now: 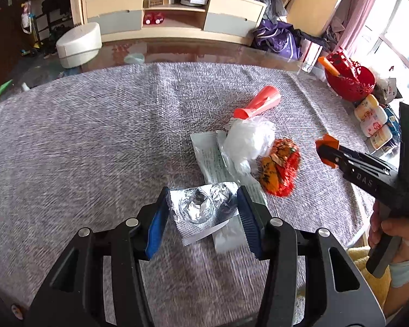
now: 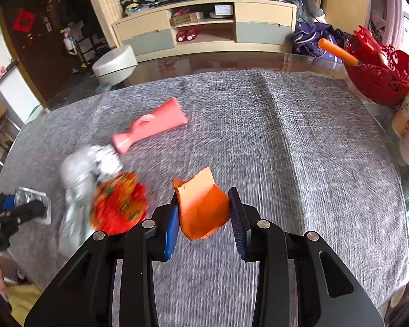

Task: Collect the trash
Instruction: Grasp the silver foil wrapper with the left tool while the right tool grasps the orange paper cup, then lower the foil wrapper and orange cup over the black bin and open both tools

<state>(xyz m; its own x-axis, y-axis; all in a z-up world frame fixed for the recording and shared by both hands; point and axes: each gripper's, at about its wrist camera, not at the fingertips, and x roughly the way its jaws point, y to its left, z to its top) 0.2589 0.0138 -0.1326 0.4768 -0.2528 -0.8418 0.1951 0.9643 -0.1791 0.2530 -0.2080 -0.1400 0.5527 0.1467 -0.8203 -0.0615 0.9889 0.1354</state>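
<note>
The left tool (image 1: 203,209) clamps a crinkled silver foil blister pack (image 1: 201,207) between its ribbed blue pads, above the grey woven cloth on the worktop (image 1: 95,136). The right tool (image 2: 204,209) grips a folded orange paper scrap (image 2: 201,207), its body stamped "DAS". Still on the cloth lie a crumpled white plastic bag (image 1: 248,143), a glossy red-orange wrapper (image 1: 280,169), a flat white sachet (image 1: 218,163) with unreadable print and a coral squeeze tube (image 1: 259,102).

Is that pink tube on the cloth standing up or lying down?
Lying down. The pink tube rests on its side on the grey cloth, cap end toward the crumpled white plastic bag.
</note>
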